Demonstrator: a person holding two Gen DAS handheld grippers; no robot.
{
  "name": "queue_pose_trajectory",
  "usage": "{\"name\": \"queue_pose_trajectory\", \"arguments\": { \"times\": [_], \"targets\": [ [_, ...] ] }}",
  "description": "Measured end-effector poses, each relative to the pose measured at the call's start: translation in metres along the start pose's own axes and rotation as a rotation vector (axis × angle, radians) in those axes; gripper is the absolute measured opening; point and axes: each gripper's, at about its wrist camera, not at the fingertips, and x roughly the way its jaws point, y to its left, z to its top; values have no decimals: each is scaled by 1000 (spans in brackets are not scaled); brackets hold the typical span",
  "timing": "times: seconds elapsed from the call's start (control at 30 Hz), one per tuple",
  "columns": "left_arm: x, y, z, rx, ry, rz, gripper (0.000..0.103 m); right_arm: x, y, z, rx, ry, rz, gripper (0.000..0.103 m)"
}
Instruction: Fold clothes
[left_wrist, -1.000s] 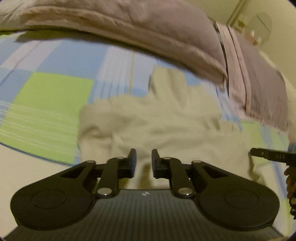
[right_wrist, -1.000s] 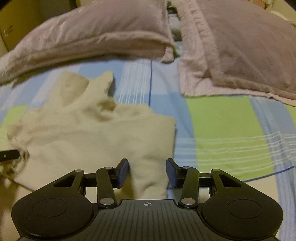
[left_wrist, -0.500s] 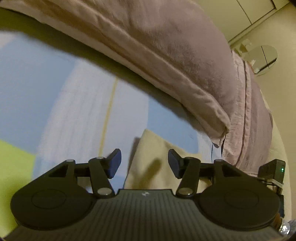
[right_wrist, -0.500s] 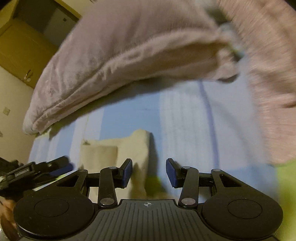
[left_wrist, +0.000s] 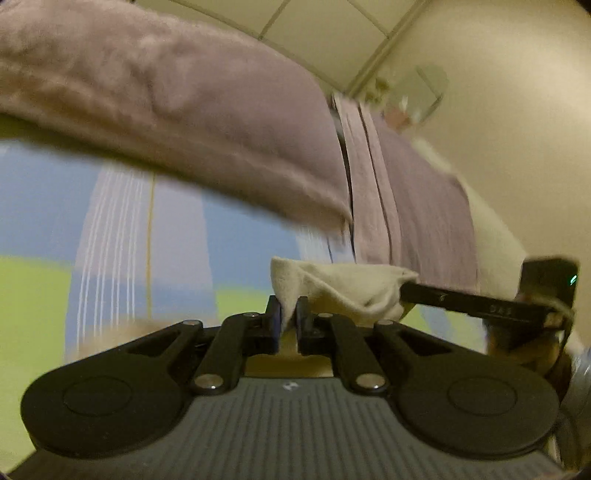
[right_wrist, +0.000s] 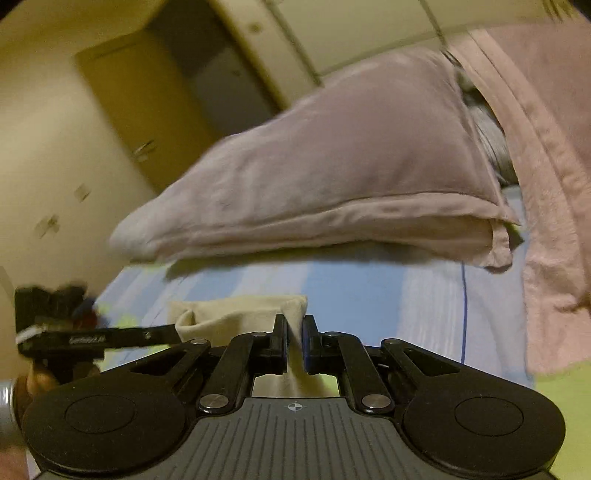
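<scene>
A cream garment is lifted off the bed and stretched between both grippers. My left gripper is shut on one top corner of it. The right gripper's fingers reach in from the right and pinch the other corner. In the right wrist view my right gripper is shut on the cream garment, whose cloth hangs down between its pads. The left gripper's fingers hold the far corner at the left. The rest of the garment hangs below and is hidden.
Two mauve pillows and a pink blanket lie at the head of the bed. The sheet is checked blue, white and green. A wardrobe and wall stand at the left. A hand holds the left tool.
Both grippers went from open over the garment's far corners to shut on them, then rose with the cloth. The views tilted up toward the pillows and wall.
</scene>
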Motion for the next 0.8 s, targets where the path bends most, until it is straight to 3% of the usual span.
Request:
{"name": "queue_pose_trajectory", "arguments": {
  "times": [0.07,0.13,0.17,0.2,0.27,0.33,0.47,0.53,0.63,0.7,0.8],
  "targets": [
    [-10,-1,-37,-43,90,67,11,-14,22,-34,-43,125,-30,6],
    [-21,1,-67,-96,164,142,12,-10,30,-65,-25,310,-95,10],
    [-30,0,-74,-109,170,161,11,-7,33,-80,-14,405,-131,17],
    [-39,-3,-74,-114,151,165,11,-7,36,-88,-10,445,-171,25],
    [-51,-8,-67,-111,94,162,12,-15,40,-94,-12,434,-257,28],
    [-58,-12,-54,-97,27,154,12,-22,43,-84,22,351,-296,28],
    [-28,-20,-25,23,-56,158,12,-1,52,-83,-34,297,-332,28],
    [-4,-22,-22,86,-46,158,12,12,57,-85,-72,282,-350,28],
    [27,-20,-42,156,41,218,12,32,64,-88,-129,259,-376,28],
    [29,-16,-65,159,33,247,13,45,70,-90,-167,243,-394,28],
    [5,-32,-66,184,-31,271,12,64,77,-93,-224,219,-420,28]
  ]
}}
